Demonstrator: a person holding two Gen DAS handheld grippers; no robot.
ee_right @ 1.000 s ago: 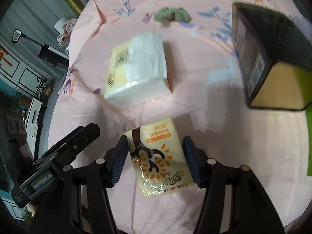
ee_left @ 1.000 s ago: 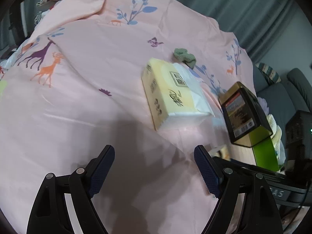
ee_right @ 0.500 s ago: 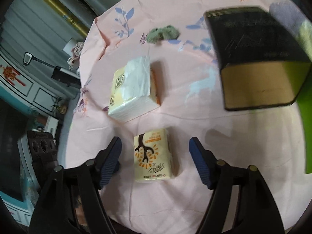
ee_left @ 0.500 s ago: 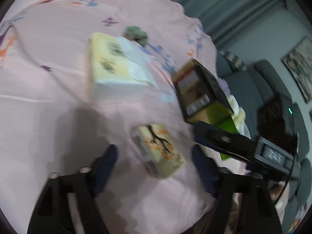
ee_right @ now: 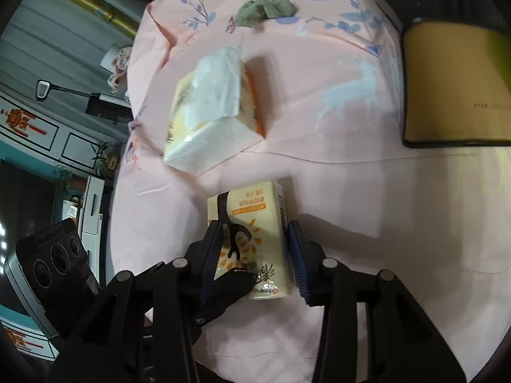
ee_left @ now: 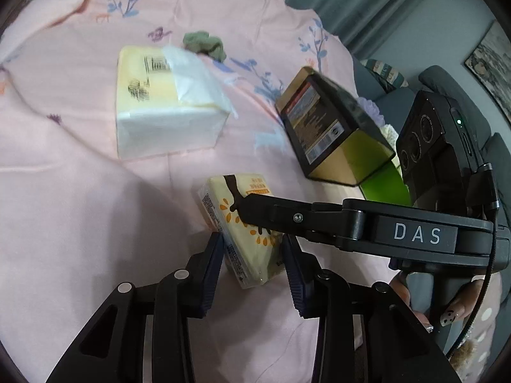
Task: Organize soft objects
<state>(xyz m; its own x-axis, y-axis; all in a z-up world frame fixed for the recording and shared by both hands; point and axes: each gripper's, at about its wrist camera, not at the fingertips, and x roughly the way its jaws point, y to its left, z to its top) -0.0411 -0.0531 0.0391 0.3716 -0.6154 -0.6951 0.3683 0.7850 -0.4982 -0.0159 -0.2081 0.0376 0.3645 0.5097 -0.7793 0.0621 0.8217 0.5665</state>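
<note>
Closing on the small tissue pack [ee_right: 252, 239] from two sides, I have both grippers around the same thing. It lies flat on the pink cloth [ee_right: 351, 191] that covers the desk, near my edge, with its tree print facing up. My right gripper [ee_right: 255, 258] straddles the pack across its width; the jaws are closing, the left pad looks to be on the pack's edge, and the right pad sits just beside the other edge, so I cannot tell if it presses yet. My left gripper [ee_left: 252, 261] comes in at an angle over the pack's near corner, jaws closing too, with both pads at the pack's sides. From the left wrist view the right gripper's finger [ee_left: 287, 214] crosses over the top of the pack.

Beyond the pack lies the big tissue pack [ee_left: 166, 102], a sheet sticking out of its top. Farther back sits a crumpled green cloth [ee_left: 204, 43]. To the right a black box [ee_left: 325, 127] lies tilted, its yellow end [ee_right: 453, 86] toward me.
</note>
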